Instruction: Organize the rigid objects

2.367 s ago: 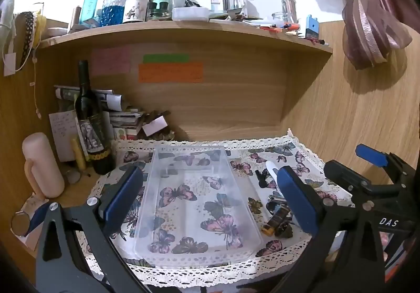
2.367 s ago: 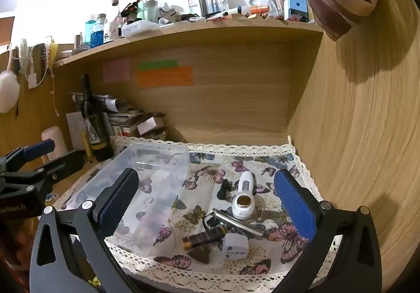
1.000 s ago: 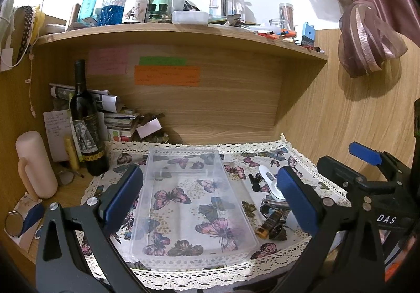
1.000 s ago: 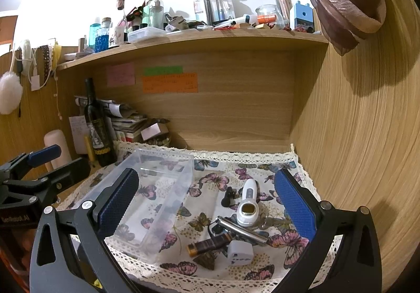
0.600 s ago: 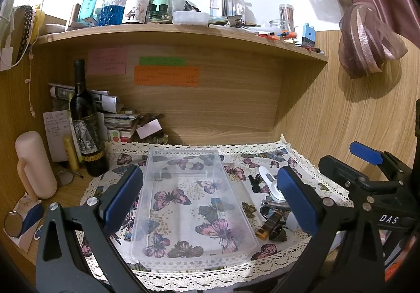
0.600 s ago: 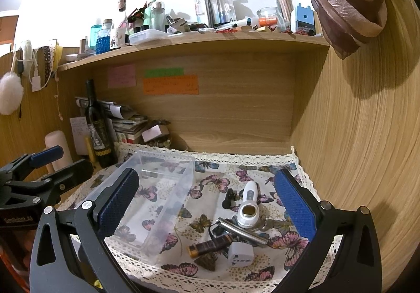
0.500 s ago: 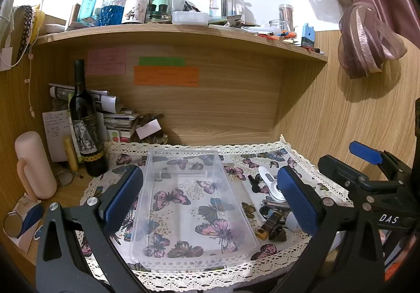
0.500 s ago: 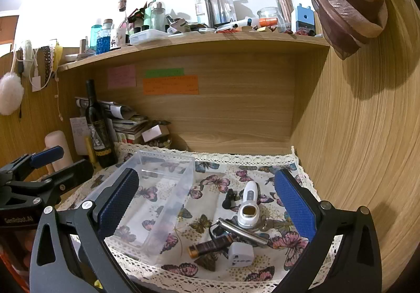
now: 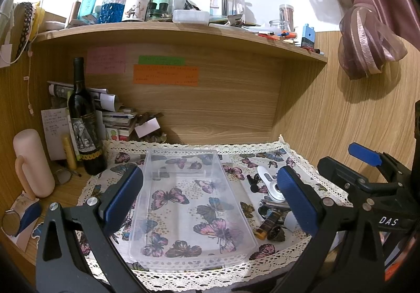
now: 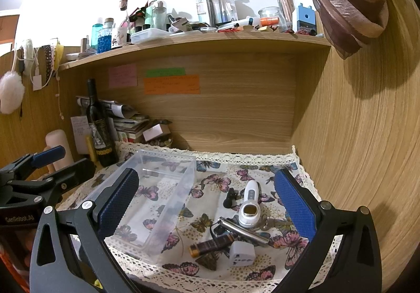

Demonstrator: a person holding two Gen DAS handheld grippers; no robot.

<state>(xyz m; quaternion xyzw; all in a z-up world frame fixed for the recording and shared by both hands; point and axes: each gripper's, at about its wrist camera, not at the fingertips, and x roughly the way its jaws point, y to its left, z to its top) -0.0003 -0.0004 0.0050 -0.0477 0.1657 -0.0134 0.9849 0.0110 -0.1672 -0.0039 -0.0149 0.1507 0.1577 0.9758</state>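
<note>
A clear plastic bin (image 9: 162,216) (image 10: 183,188) lies empty on the butterfly cloth (image 9: 236,159). To its right is a pile of small objects: a white thermometer (image 10: 250,203) (image 9: 267,180), a metal tube (image 10: 242,231), a brown cylinder (image 10: 210,244) (image 9: 269,222), a white adapter cube (image 10: 241,253) and a black clip (image 10: 230,197). My left gripper (image 9: 210,201) is open and empty above the bin's near end. My right gripper (image 10: 204,206) is open and empty, near the pile. The right gripper also shows at the right of the left wrist view.
A dark wine bottle (image 9: 84,119) stands at the back left beside stacked papers (image 9: 118,119) and a pink bottle (image 9: 32,161). A crowded shelf (image 9: 183,30) hangs overhead. A wooden wall (image 10: 367,135) closes the right side.
Both grippers have drawn back and risen slightly since the earliest frames. In the last second almost nothing moved. Both stay open and empty.
</note>
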